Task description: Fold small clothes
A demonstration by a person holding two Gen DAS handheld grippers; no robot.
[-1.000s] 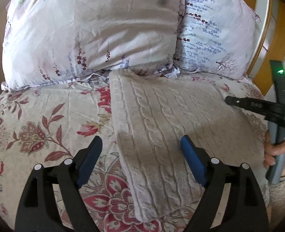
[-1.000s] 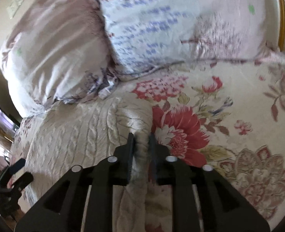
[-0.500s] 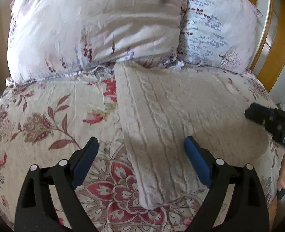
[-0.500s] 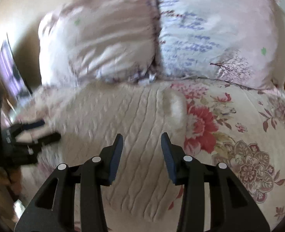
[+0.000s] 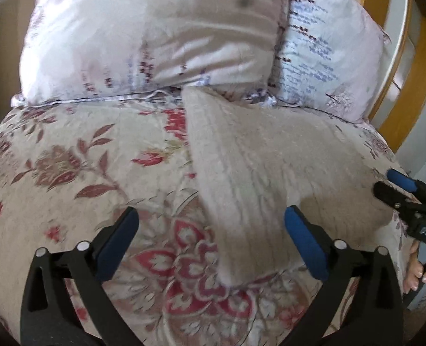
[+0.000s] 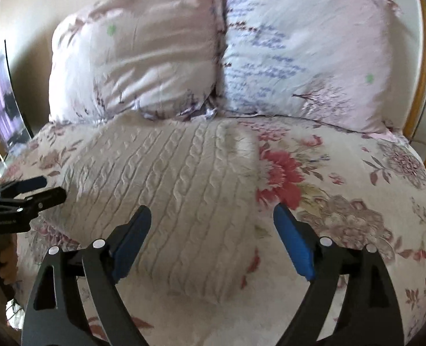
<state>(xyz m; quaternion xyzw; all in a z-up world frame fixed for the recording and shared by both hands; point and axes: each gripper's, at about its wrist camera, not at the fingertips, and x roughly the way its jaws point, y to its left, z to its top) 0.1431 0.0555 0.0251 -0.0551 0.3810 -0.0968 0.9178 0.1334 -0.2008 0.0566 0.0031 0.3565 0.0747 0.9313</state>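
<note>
— Floral bedspread [image 5: 68, 155] covers the bed, two pillows [image 6: 143, 57] at the far end. Where's the knit?

— A cream cable-knit sweater [image 6: 166, 178] lies folded flat on the bed, its far edge touching the pillows.

— And the tools?

— Left hand-held gripper [image 5: 211, 240] hangs over the near left edge of the sweater, fingers spread, holding nothing. Right hand-held gripper [image 6: 211, 238] is spread too, over the sweater's near right part, empty.
</note>
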